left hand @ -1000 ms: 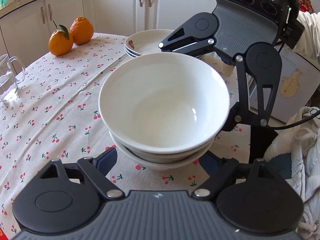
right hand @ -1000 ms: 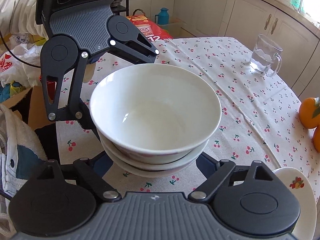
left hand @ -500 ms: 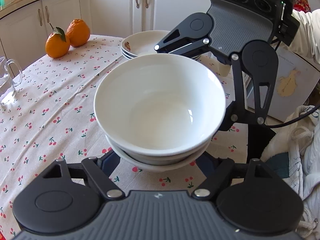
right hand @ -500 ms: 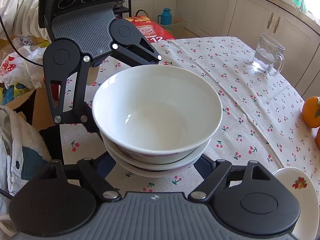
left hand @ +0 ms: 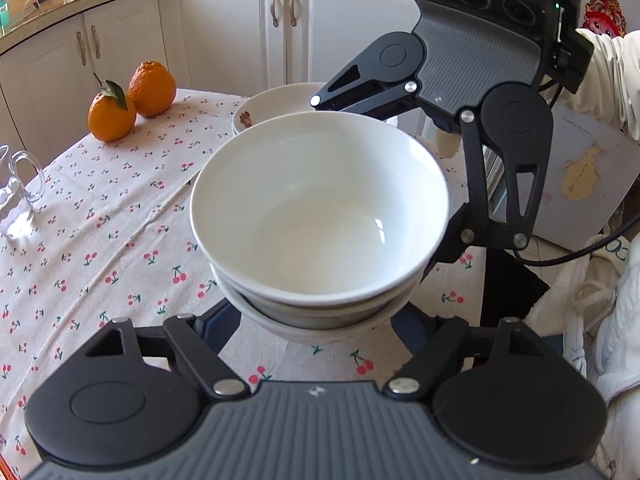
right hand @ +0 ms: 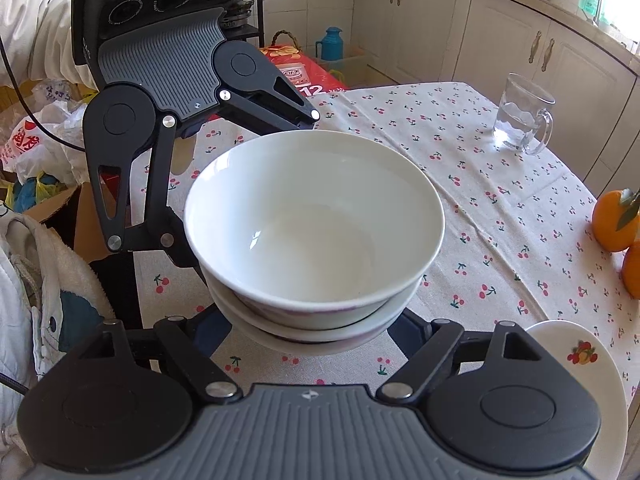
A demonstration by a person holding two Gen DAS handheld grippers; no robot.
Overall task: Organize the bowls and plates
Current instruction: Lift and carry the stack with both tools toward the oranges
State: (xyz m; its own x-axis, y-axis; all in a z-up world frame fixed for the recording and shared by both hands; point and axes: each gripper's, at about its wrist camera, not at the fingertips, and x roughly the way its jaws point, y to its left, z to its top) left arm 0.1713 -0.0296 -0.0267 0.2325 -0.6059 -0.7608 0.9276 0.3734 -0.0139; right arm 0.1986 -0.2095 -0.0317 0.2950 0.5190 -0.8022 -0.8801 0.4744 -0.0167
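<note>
Stack of white bowls [left hand: 320,224] clasped from opposite sides by both grippers, over the cherry-print tablecloth [left hand: 100,240].

From the left: the left gripper [left hand: 316,320] has just been closing and its blue-tipped fingers [left hand: 224,326] are clamped on the lower bowls' near wall; the stack sits between them, apparently lifted off the cloth. Opposite it, the right gripper [right hand: 312,332] has also been closing, and grips the stack's far side likewise. The plates [left hand: 276,104] lie beyond, near two oranges [left hand: 132,100].

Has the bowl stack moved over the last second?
Yes. In the left wrist view the bowl stack now covers more of the plates behind it, and more cloth shows beneath it: it looks lifted, toward the plates.
</note>
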